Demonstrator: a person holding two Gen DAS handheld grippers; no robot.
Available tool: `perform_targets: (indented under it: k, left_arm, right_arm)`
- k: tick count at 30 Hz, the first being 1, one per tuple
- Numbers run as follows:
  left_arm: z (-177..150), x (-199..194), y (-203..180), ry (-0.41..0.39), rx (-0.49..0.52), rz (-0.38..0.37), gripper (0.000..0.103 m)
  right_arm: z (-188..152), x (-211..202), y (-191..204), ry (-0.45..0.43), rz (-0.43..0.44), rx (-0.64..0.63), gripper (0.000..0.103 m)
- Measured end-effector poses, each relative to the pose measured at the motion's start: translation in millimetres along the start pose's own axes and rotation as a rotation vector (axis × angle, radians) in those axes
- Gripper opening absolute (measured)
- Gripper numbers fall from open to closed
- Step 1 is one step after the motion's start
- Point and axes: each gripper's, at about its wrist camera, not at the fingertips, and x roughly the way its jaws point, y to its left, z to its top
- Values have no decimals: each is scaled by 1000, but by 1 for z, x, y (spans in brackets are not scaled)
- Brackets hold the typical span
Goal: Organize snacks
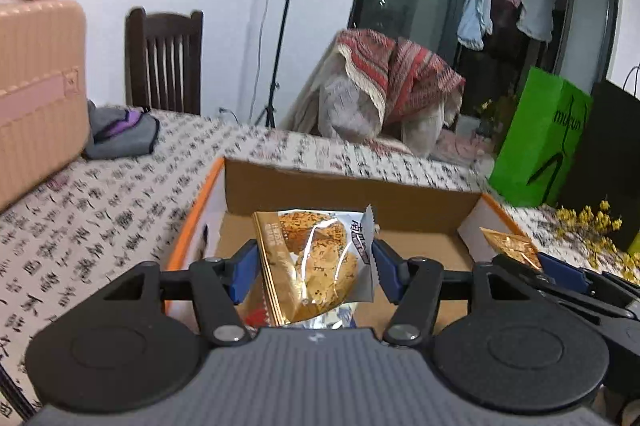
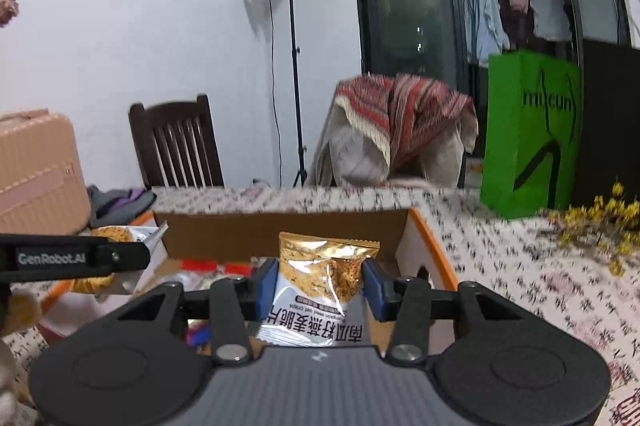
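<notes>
My left gripper [image 1: 314,266] is shut on a gold and white snack packet [image 1: 316,266], its blue pads pressing both sides, above the open cardboard box [image 1: 344,192] with orange rims. My right gripper [image 2: 320,280] is shut on a second snack packet [image 2: 324,278] of the same kind, also over the box [image 2: 280,230]. More packets lie on the box floor [image 2: 208,272]. In the left wrist view the right gripper's finger [image 1: 560,272] and its packet's corner [image 1: 508,242] show at the right. In the right wrist view the left gripper's finger [image 2: 80,258] crosses at the left with its packet [image 2: 116,234].
The table wears a cloth printed with black characters [image 1: 100,210]. A pink suitcase [image 1: 36,86] and grey clothing [image 1: 120,130] sit at the far left, a green paper bag [image 1: 540,142] and yellow flowers [image 1: 592,230] at the right. A dark chair [image 1: 164,62] and lamp stand [image 1: 286,14] are behind.
</notes>
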Motion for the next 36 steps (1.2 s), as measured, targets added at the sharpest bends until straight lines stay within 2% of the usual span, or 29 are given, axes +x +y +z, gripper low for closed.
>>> perform_targets:
  k: [2, 4, 6, 8, 14, 20, 24, 28, 32, 36]
  left_arm:
    - [-3, 0, -1, -2, 9, 4, 75]
    - [-4, -4, 0, -27, -3, 1, 99]
    - [-4, -11, 1, -64, -17, -2, 103]
    - [-4, -12, 2, -70, -25, -3, 103]
    - [-2, -9, 5, -46, -45, 21, 103]
    - [3, -18, 6, -29, -55, 31, 103]
    - [8, -47, 11, -27, -93, -15, 103]
    - [9, -76, 7, -55, -51, -11, 103]
    - [5, -95, 4, -54, -10, -14, 103]
    - [-4, -112, 7, -48, 4, -11, 103]
  right_arm:
    - [-2, 4, -4, 22, 7, 13, 47]
    - [-4, 4, -7, 28, 4, 25, 62]
    - [-5, 1, -11, 20, 5, 42, 94]
    - [-4, -2, -15, 7, -6, 64, 102]
    - [-2, -8, -26, -3, -24, 101, 103]
    - [6, -19, -27, -22, -49, 85, 103]
    - [17, -39, -29, 0, -98, 60, 103]
    - [20, -70, -33, -8, -76, 71, 103]
    - [19, -95, -30, -12, -35, 57, 103]
    - [11, -117, -24, -6, -29, 46, 103]
